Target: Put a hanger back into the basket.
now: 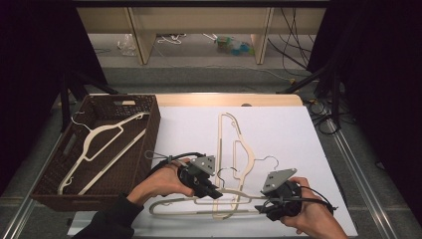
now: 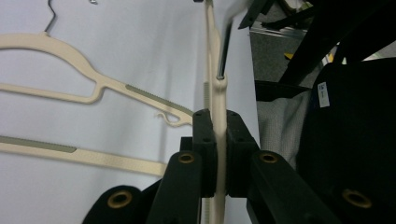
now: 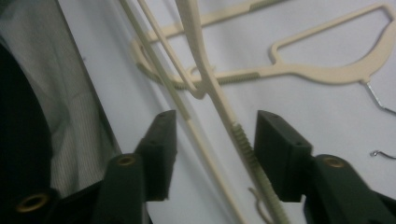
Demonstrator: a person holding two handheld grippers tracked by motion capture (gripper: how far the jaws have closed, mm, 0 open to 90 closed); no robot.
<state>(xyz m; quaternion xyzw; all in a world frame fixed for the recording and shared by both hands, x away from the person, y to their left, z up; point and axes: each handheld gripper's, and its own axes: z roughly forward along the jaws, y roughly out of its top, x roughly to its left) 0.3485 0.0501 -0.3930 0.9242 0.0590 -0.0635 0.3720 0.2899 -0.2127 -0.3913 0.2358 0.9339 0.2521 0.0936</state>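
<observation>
two hands come in from the bottom edge of the high view, each wrapped around a black two-jaw gripper above a white table. the left hand reaches in from the lower left, a dark sleeve at the wrist, fingers curled over the tool's body, so that the left gripper points to the right and slightly toward the person. its jaws are clenched on a thin cream bar of the near hanger; in the left gripper view that bar runs straight up between the two pads, pressed on both sides, with the hanger's metal hook stem just beyond.

the right hand sits at the lower right, palm closed around its tool, and the right gripper points to the left, toward the other gripper. its jaws are released and stand apart; in the right gripper view a ribbed arm of the same near hanger passes between the pads without either pad touching it.

the near hanger lies along the front edge of the table, between the two grippers. a second hanger lies farther back, crossing it. at the table's left stands a dark woven basket with a third hanger lying inside it.
</observation>
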